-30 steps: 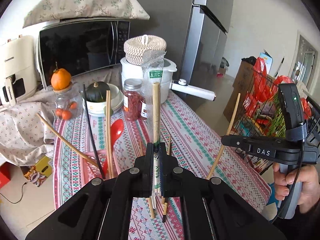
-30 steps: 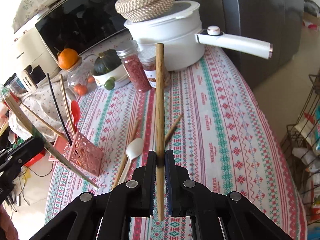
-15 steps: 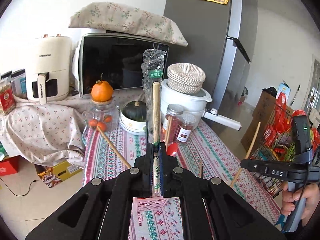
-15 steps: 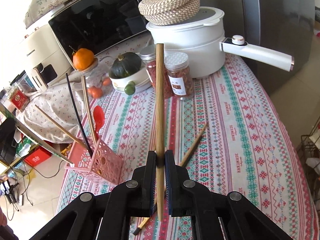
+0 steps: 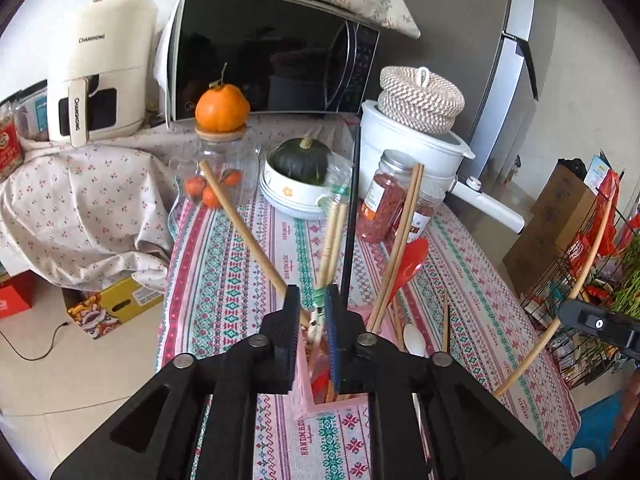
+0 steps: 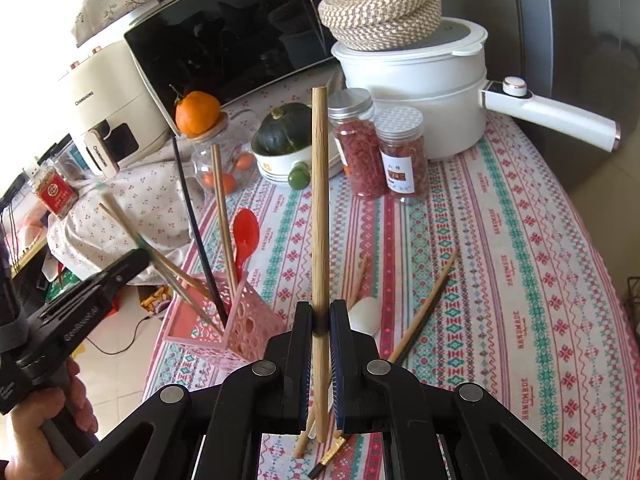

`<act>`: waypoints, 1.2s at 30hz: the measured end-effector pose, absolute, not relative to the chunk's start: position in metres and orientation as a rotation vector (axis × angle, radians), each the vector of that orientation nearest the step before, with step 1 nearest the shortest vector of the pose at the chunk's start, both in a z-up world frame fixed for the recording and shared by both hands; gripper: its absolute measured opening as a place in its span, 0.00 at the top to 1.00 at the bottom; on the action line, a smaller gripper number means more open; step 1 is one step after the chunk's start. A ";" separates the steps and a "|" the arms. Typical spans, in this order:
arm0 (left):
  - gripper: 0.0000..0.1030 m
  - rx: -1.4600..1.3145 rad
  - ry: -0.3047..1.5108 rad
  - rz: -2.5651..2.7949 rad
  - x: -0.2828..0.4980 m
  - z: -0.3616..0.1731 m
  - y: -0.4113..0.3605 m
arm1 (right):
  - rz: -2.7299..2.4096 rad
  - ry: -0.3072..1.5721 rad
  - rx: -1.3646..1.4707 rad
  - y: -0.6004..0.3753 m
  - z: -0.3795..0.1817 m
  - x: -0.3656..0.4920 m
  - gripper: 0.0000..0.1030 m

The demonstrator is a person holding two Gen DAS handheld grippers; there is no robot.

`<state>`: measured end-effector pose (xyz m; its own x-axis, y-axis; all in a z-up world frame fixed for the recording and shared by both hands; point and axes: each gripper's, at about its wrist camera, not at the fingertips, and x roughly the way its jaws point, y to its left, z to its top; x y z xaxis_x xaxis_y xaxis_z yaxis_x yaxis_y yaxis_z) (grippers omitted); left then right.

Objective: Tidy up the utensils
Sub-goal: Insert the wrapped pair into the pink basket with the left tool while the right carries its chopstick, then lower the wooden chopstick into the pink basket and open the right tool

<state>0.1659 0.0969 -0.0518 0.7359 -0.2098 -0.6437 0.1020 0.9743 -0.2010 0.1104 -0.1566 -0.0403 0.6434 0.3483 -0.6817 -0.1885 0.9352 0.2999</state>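
Left gripper (image 5: 313, 307): jaws slightly apart and opening. A wrapped pair of chopsticks (image 5: 330, 240) stands between them, blurred, its lower end inside the pink holder (image 5: 320, 402). The pads no longer appear to press on the pair; a gap shows on the left side. The gripper sits directly above the holder's open top.

Right gripper (image 6: 320, 316): jaws closed on a single bamboo chopstick (image 6: 320, 200), gripped near its lower part, with the stick standing almost upright and the lower tip projecting below the jaws. The gripper is over the tablecloth (image 6: 500, 240), to the right of the holder and apart from it.

Holder: stands near the table's left edge. It contains a black chopstick (image 6: 192, 220), a tilted bamboo stick (image 5: 244, 228), another pair of bamboo sticks (image 5: 400, 240) and a red spoon (image 6: 245, 236).

Loose on the tablecloth, beyond the right gripper: a white spoon (image 6: 366, 312), partly hidden, and a dark-tipped chopstick (image 6: 428, 304) lying aslant. Further stick ends show under the right gripper; their number cannot be told.

A hand (image 6: 48, 432) holds the left gripper's handle in the right wrist view
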 end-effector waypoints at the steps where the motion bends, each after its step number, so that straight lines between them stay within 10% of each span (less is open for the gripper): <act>1: 0.63 -0.165 0.736 -0.171 0.165 -0.054 0.099 | 0.316 0.808 0.207 -0.155 -0.038 0.110 0.94; 8: 0.34 -0.174 0.737 -0.183 0.142 -0.049 0.111 | 0.349 0.737 0.235 -0.148 -0.023 0.107 0.94; 36: 0.28 -0.125 0.897 -0.221 0.108 -0.076 0.137 | 0.445 0.616 0.156 -0.040 -0.038 0.144 0.94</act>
